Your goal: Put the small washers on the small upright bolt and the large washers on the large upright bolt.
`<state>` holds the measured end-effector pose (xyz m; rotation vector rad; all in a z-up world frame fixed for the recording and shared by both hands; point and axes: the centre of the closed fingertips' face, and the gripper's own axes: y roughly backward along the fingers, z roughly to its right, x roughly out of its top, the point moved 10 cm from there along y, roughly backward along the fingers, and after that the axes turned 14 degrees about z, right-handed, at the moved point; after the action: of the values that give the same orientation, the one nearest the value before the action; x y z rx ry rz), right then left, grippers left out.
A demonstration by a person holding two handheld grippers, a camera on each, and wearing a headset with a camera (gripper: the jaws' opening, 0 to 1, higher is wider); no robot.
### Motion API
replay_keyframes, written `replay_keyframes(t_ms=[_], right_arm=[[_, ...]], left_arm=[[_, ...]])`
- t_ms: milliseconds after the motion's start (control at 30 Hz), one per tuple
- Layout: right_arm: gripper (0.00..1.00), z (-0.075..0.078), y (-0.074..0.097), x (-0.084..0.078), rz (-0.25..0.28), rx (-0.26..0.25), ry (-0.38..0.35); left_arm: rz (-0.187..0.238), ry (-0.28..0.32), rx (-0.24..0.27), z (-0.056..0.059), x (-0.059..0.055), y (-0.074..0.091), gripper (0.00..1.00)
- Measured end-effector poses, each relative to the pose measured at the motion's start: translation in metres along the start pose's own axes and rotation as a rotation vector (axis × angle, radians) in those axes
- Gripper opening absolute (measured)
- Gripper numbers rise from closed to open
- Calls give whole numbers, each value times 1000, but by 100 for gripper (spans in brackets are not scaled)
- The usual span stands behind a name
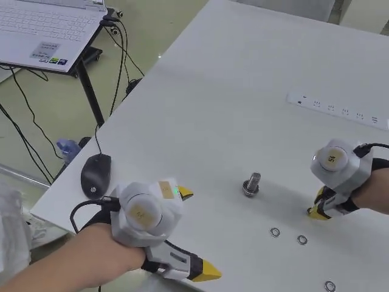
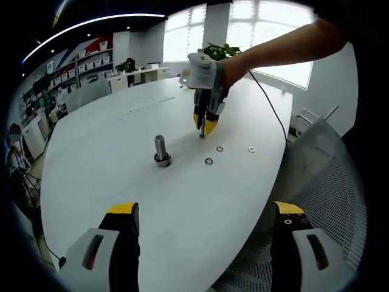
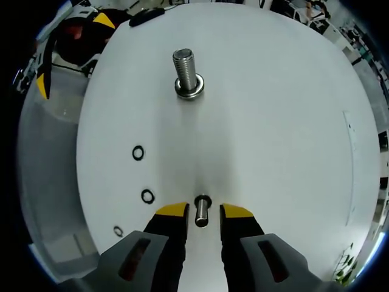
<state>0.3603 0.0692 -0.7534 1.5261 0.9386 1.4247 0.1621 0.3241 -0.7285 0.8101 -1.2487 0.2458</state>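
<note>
The large upright bolt (image 1: 252, 184) (image 3: 188, 76) (image 2: 161, 151) stands mid-table with washers around its base. The small upright bolt (image 3: 201, 210) stands between the jaws of my right gripper (image 3: 203, 212) (image 1: 319, 205) (image 2: 205, 125), which points down at the table; a thin gap shows on each side of the bolt, so this gripper is open. Three small washers (image 1: 275, 232) (image 1: 302, 239) (image 1: 329, 286) lie loose on the white table, seen also as washers (image 3: 138, 152) (image 3: 148, 196) (image 3: 118, 231). My left gripper (image 1: 197, 232) (image 2: 205, 210) hovers wide open and empty near the table's front edge.
A black mouse (image 1: 96, 173) lies near the table's left edge. A white power strip (image 1: 340, 109) runs along the far right. A laptop (image 1: 48, 30) sits on a stand left of the table. A mesh chair (image 2: 328, 182) stands at the near edge.
</note>
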Motion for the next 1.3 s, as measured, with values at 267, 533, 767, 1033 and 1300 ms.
replay_keyframes(t_ms=[267, 533, 767, 1033, 1300], right_arm=[[23, 0, 20, 6, 19, -20, -2], [22, -4, 33, 6, 42, -41, 2], [22, -14, 43, 10, 71, -61, 6], [22, -31, 44, 10, 106, -55, -10], [24, -54, 40, 6, 117, -35, -28]], left_arm=[[13, 11, -15, -1, 2, 1, 89], [15, -14, -42, 1, 6, 5, 89], [19, -25, -51, 1, 8, 7, 90], [54, -29, -55, 3, 16, 4, 89], [63, -43, -37, -1, 17, 4, 93]])
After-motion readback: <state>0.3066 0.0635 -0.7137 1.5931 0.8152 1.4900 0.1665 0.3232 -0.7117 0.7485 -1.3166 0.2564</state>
